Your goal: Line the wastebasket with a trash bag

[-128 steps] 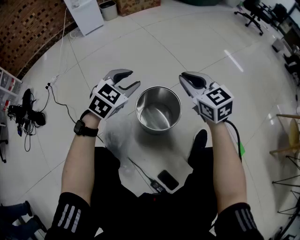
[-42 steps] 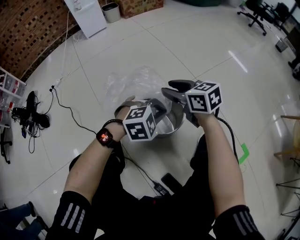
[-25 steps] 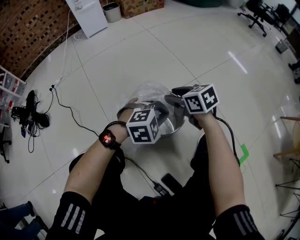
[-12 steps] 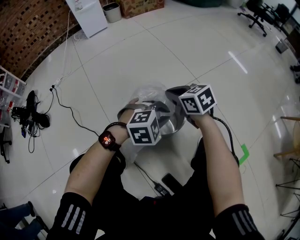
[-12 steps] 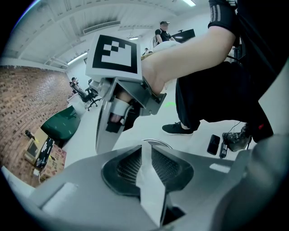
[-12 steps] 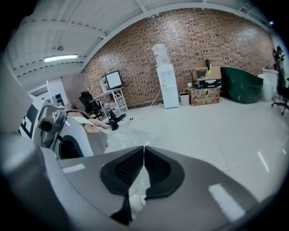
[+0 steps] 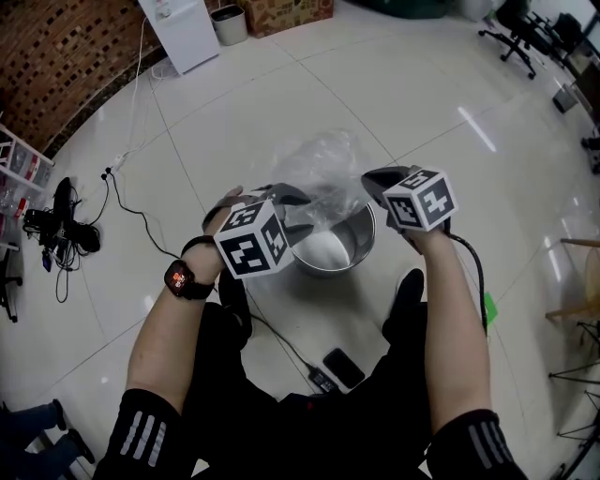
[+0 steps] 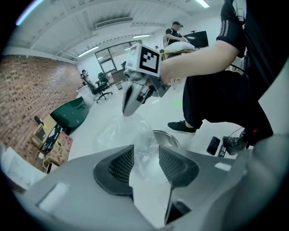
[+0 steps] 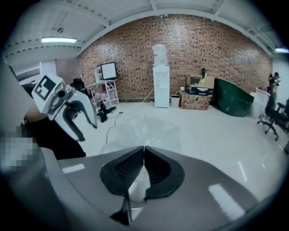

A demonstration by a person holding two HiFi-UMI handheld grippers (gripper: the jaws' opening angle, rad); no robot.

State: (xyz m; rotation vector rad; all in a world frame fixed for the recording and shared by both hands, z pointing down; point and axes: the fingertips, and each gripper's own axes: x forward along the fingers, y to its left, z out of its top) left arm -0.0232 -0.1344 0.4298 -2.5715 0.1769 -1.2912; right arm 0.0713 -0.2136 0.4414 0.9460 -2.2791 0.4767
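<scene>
A steel wastebasket (image 7: 330,251) stands on the white tiled floor in front of my feet. A clear trash bag (image 7: 323,169) is held up over its far rim. My right gripper (image 7: 377,184) is shut on the bag's film, pinched at the jaw tips (image 9: 144,149), and the bag (image 9: 144,128) billows beyond. My left gripper (image 7: 283,200) sits at the basket's left rim. Its jaws have just been opening. In the left gripper view (image 8: 145,151) the pads stand apart with loose film (image 8: 143,149) between them and the basket rim (image 8: 168,136) beyond.
A phone (image 7: 344,367) and a cable lie on the floor by my legs, and my shoe (image 7: 404,286) is right of the basket. Cables and gear (image 7: 54,220) lie far left. A white water dispenser (image 7: 178,33) and small bin (image 7: 227,21) stand at the back.
My hands have drawn apart: the left gripper moved left and toward me, the right gripper moved right. The bag has risen and spread above the basket's far side.
</scene>
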